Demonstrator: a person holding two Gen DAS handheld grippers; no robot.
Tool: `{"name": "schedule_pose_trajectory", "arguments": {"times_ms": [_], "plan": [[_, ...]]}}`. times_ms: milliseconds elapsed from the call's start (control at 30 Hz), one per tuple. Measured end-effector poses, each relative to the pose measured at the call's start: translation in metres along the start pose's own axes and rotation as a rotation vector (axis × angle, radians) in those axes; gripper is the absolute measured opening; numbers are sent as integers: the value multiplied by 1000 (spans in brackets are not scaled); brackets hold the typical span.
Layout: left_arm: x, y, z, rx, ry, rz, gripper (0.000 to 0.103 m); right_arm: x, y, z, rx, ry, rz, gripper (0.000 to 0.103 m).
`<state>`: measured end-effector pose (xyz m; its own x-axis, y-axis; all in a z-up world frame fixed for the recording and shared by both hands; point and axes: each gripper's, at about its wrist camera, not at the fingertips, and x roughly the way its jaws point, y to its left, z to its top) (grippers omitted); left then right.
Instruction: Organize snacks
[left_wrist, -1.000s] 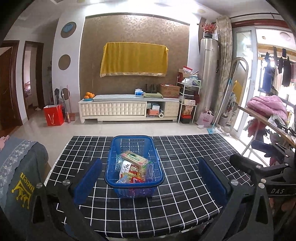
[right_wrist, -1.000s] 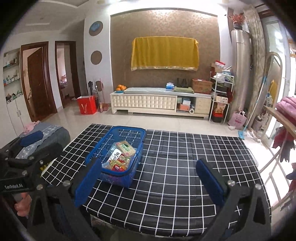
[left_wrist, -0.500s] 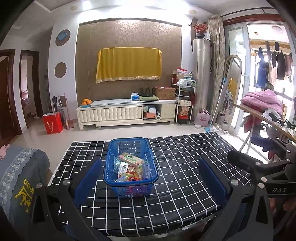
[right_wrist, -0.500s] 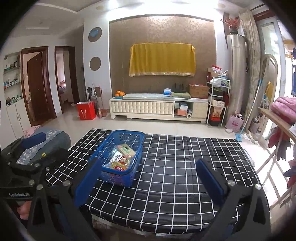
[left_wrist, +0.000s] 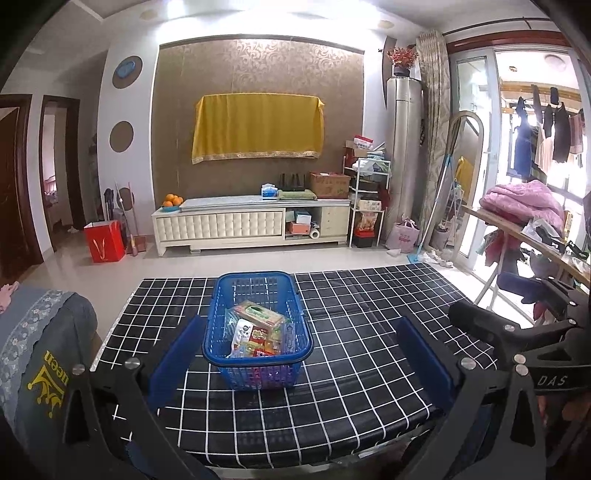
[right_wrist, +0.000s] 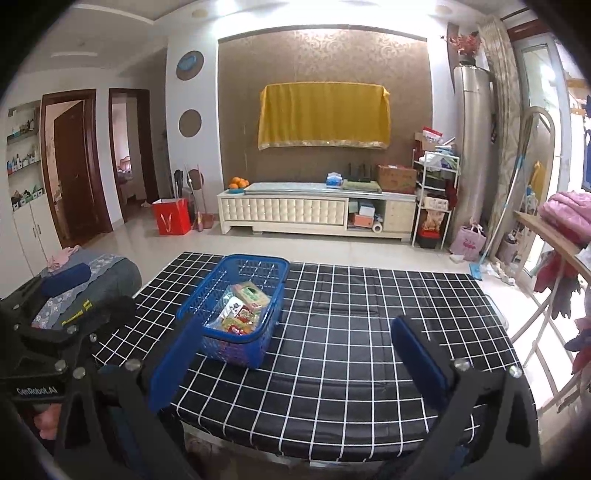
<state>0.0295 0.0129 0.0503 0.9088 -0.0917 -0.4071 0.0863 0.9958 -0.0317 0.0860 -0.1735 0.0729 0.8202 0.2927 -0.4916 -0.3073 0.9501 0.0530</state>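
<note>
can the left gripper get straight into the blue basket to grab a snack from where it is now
Probably yes. The left gripper is open and lined up with the blue basket, whose top is uncovered, with the snack packets lying exposed. Nothing stands between them on the checked tablecloth.

We are in a home's living room — a long cream media cabinet (left_wrist: 251, 223) stands against a patterned brown wall, with a yellow cloth (left_wrist: 258, 127) draped over what hangs above it. A bowl of oranges (left_wrist: 172, 201) sits on the cabinet's end. To the right we see laundry on a line (left_wrist: 546, 129) beyond a glass door, a pink blanket (left_wrist: 524, 201) and a cluttered white rack (left_wrist: 367, 192) — to the left, wooden doorways (right_wrist: 74, 166) open onto other rooms.
</note>
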Motion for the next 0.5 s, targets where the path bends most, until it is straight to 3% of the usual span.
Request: {"name": "schedule_pose_trajectory", "arguments": {"times_ms": [500], "plan": [[-4, 0, -3, -4, 0, -15, 103, -7, 5, 2, -3, 2, -1, 103]]}}
